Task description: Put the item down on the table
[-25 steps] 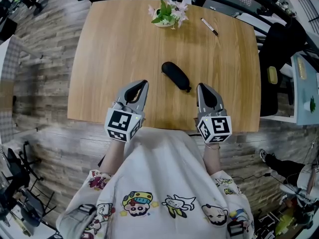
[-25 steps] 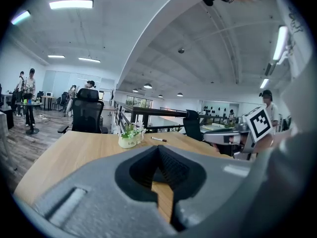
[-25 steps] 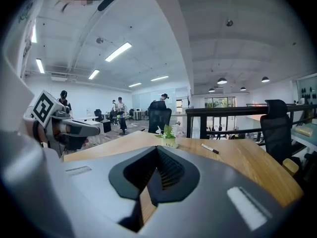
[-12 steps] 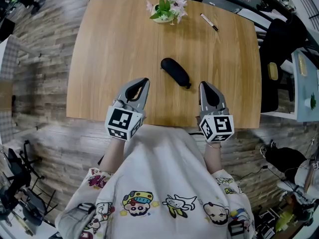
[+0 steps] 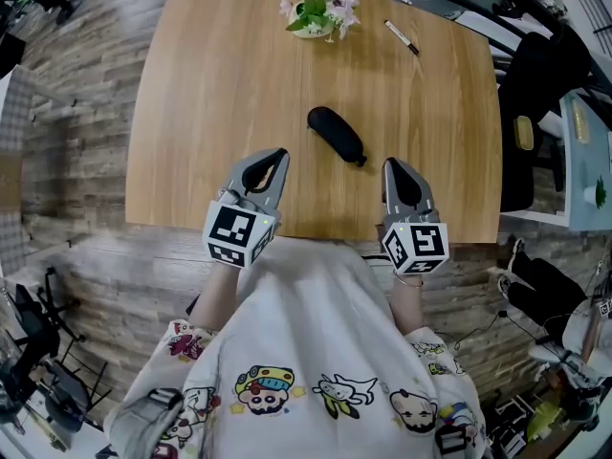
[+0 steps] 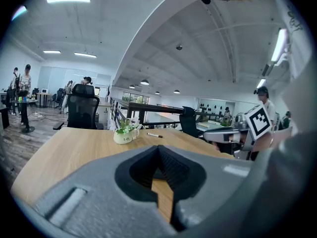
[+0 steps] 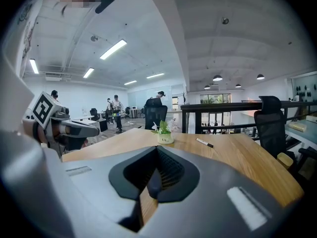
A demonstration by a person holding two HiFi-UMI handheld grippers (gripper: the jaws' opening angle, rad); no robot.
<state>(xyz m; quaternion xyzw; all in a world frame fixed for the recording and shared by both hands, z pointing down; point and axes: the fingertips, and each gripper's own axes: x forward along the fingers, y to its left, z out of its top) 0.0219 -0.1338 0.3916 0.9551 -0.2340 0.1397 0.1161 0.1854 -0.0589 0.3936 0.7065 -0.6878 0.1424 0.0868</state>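
A black oblong pouch (image 5: 335,134) lies flat on the wooden table (image 5: 210,94), near its middle, with nothing touching it. My left gripper (image 5: 276,156) hovers over the front edge, to the pouch's near left, with its jaws shut and empty. My right gripper (image 5: 390,164) sits to the pouch's near right, also shut with nothing in it. In the left gripper view the left gripper (image 6: 158,148) has its tips together. The right gripper (image 7: 157,148) shows the same in the right gripper view, with the dark pouch (image 7: 154,179) seen through the opening behind the tips.
A small white pot of flowers (image 5: 316,12) stands at the table's far edge, with a marker pen (image 5: 402,38) to its right. A black office chair (image 5: 535,113) is beside the table's right side. The person's white printed shirt (image 5: 316,352) fills the near part of the view.
The grippers and the pouch keep their places. Only the head view has drifted slightly, so the table sits a little higher in the frame.
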